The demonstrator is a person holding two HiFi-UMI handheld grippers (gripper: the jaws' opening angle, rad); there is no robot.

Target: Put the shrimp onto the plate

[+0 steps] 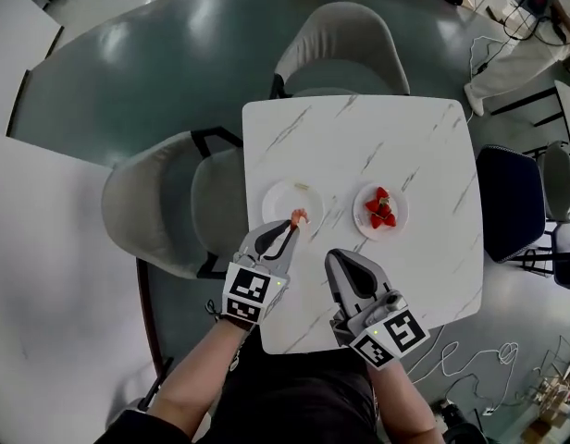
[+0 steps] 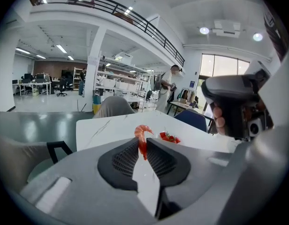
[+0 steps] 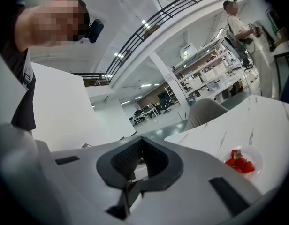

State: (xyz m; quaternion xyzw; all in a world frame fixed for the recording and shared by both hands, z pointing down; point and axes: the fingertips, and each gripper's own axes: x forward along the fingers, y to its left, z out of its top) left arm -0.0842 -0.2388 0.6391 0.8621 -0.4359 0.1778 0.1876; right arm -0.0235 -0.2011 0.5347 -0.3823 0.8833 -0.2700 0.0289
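Nearest you, your right gripper (image 1: 333, 256) hung over the desk (image 1: 359, 137) by its near edge. Its jaws were pressed together with nothing between them, as the right gripper view (image 3: 140, 140) showed. To its left, your left gripper (image 1: 291, 228) reached in over the near left part of the desk, jaws pinched on the shrimp (image 1: 299, 216). In the left gripper view the shrimp (image 2: 142, 136) stood upright between the pads, with its curled end poking above the tips of the left gripper (image 2: 143, 143). The shrimp was held over the near rim of the empty white plate (image 1: 283, 195), and I cannot tell whether it touched that rim. A second plate (image 1: 402, 213), just right of the first, carried red food pieces (image 1: 380, 209). Beyond, one grey chair (image 1: 340, 54) stood at the far edge and another (image 1: 165, 206) at the left edge.
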